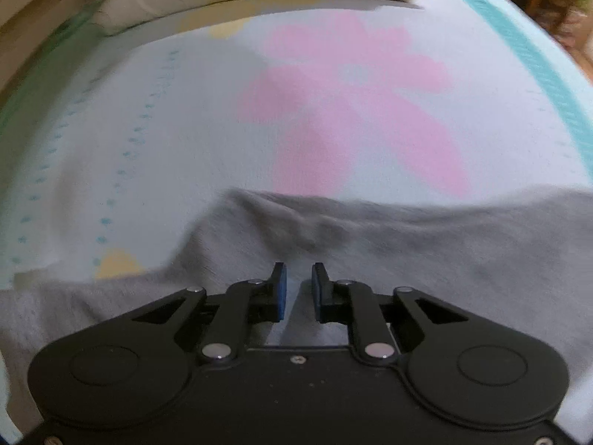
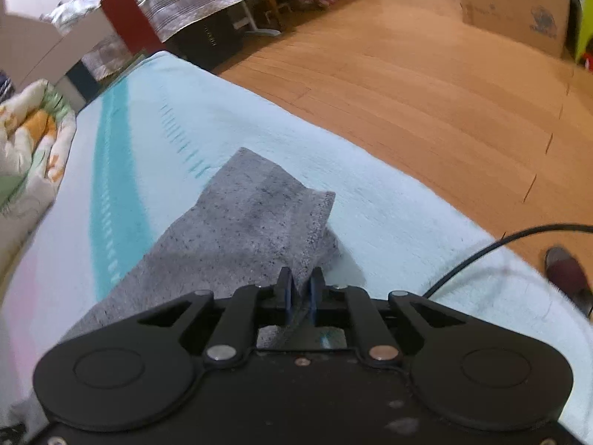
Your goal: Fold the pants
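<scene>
The grey pants (image 2: 237, 230) lie flat on the pale blue blanket (image 2: 389, 200), and in my right wrist view a leg runs straight ahead and slightly left of my fingers, its hemmed cuff end the far end. My right gripper (image 2: 299, 296) is clamped on a fold of that grey cloth, the fabric pinched up between the blue pads near the leg's edge on my side. In the left wrist view the cloth stretches across, right to left, just under and ahead of my left gripper (image 1: 298, 289), with a raised ridge just past the fingertips; those jaws stand a narrow gap apart, cloth beneath them, pads not pressing yet. So the right hand has its hold, the left does not. The fold, I reckon, turns on that long axis. Off the blanket's right edge: wooden floor (image 2: 426, 85), a black cable (image 2: 481, 248), a cardboard box (image 2: 515, 15).
</scene>
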{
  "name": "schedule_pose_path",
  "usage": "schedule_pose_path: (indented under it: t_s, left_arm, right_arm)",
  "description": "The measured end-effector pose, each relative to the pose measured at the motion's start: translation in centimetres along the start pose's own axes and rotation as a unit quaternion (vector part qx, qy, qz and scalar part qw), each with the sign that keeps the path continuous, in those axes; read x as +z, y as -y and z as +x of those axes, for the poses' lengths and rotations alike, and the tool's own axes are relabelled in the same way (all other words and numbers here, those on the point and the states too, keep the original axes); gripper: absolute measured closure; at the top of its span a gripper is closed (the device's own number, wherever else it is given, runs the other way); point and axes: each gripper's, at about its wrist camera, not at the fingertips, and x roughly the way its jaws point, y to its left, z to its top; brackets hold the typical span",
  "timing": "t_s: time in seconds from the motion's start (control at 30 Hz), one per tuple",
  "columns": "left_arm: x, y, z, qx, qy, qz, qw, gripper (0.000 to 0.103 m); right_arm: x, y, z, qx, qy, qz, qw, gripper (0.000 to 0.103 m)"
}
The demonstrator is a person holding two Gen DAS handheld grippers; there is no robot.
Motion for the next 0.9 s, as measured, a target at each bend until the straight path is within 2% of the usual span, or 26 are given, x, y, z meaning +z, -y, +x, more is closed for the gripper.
schedule_pose_path:
  t_s: [0.13, 0.23, 0.33, 0.4, 0.47, 0.5, 0.53, 0.57, 0.6, 0.67, 0.83, 0.9]
  left_arm:
    - [-2.2, 3.5, -3.2, -0.077, 0.003, 0.022, 0.9968, 0.08]
    - [-3.8, 6.8, -4.5, -0.13, -0.002, 0.035, 0.9908, 0.08]
    - [-5.1, 9.5, -4.1, -0.162, -0.013, 0.045, 0.9857, 0.08]
    - [-5.9, 10.5, -2.8, -0.16, -0.033, 0.053, 0.9852, 0.08]
    - [-7.3, 11.4, -0.8, -0.149, -0.083, 0.07, 0.9828, 0.08]
    - [-8.2, 11.7, -0.4, -0.14, -0.09, 0.083, 0.9825, 0.079]
    - [-8.7, 12.0, -1.1, -0.132, -0.067, 0.102, 0.9837, 0.08]
    - [-8.8, 12.3, -1.5, -0.125, -0.066, 0.115, 0.9834, 0.08]
    - [-8.8, 12.4, -1.9, -0.123, -0.07, 0.11, 0.9837, 0.084]
    - [-8.4, 12.6, -2.7, -0.134, -0.073, 0.089, 0.9844, 0.085]
    - [-6.7, 15.7, -5.1, -0.142, -0.006, 0.087, 0.986, 0.085]
    - [-5.8, 16.8, -4.6, -0.161, -0.003, 0.078, 0.9838, 0.081]
  right_arm:
    - [0.7, -0.4, -1.0, 0.01, 0.005, -0.013, 1.0, 0.094]
    - [0.7, -0.5, -1.1, 0.006, 0.002, -0.024, 1.0, 0.094]
    - [0.7, -0.4, -0.9, 0.004, -0.004, -0.024, 1.0, 0.094]
    - [0.6, -0.2, -0.7, 0.004, -0.008, -0.019, 1.0, 0.094]
    - [0.5, -0.2, -0.6, 0.004, -0.009, -0.021, 1.0, 0.094]
    - [0.5, -0.2, -0.6, 0.005, -0.01, -0.022, 1.0, 0.094]
    - [0.5, -0.1, -0.5, 0.005, -0.013, -0.023, 1.0, 0.093]
    - [0.4, -0.2, -0.5, 0.004, -0.014, -0.025, 1.0, 0.093]
    - [0.4, -0.2, -0.4, 0.003, -0.013, -0.03, 0.999, 0.093]
    - [0.5, -0.1, -0.4, 0.007, -0.013, -0.031, 0.999, 0.093]
    - [0.7, 0.6, -0.1, 0.026, -0.02, -0.019, 0.999, 0.091]
    - [0.8, 1.0, -0.2, 0.037, -0.022, -0.011, 0.999, 0.087]
